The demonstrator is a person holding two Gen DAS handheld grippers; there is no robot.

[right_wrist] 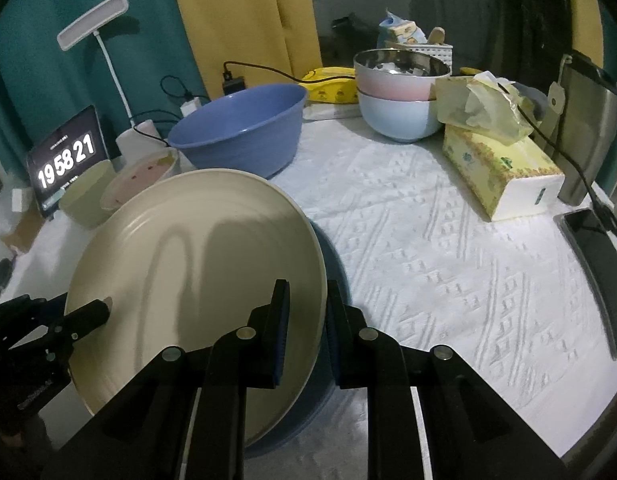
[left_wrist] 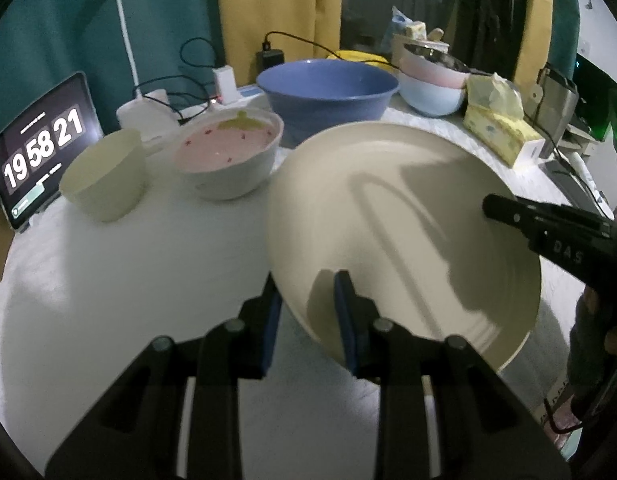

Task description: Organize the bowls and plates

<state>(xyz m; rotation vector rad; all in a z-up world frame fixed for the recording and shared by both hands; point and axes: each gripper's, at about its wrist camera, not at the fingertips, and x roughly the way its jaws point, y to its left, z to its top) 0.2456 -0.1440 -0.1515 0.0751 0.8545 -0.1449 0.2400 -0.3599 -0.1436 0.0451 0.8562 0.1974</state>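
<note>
Left gripper (left_wrist: 308,320): its blue pads are pinched on the near-left rim of the cream plate (left_wrist: 404,224), one pad on top, one under.
Right gripper (right_wrist: 306,332): it is squeezed on the other side of the same rim, one pad above and one below.
Where the plate is: it hangs in the air between the two grippers, just over the white table cover (right_wrist: 448,264). A dark blue plate (right_wrist: 332,272) peeks out right under it.
How the plate sits: it is tipped, not flat. Its open face looks up and toward the cameras. It is round, so it has no long side.
How it will handle: it looks hard and stiff, smooth and a bit slippery. It could likely chip or break if dropped. It seems wide, so two holds on the rim, one each side, look like the safe way.
Farther back, left: a pale green cup (left_wrist: 104,176) and a pink bowl (left_wrist: 228,156) stand side by side.
Farther back, middle: a big blue bowl (right_wrist: 240,132).
Far right: a stack of two bowls (right_wrist: 400,96), pink on light blue, beside a tissue box (right_wrist: 504,172).
</note>
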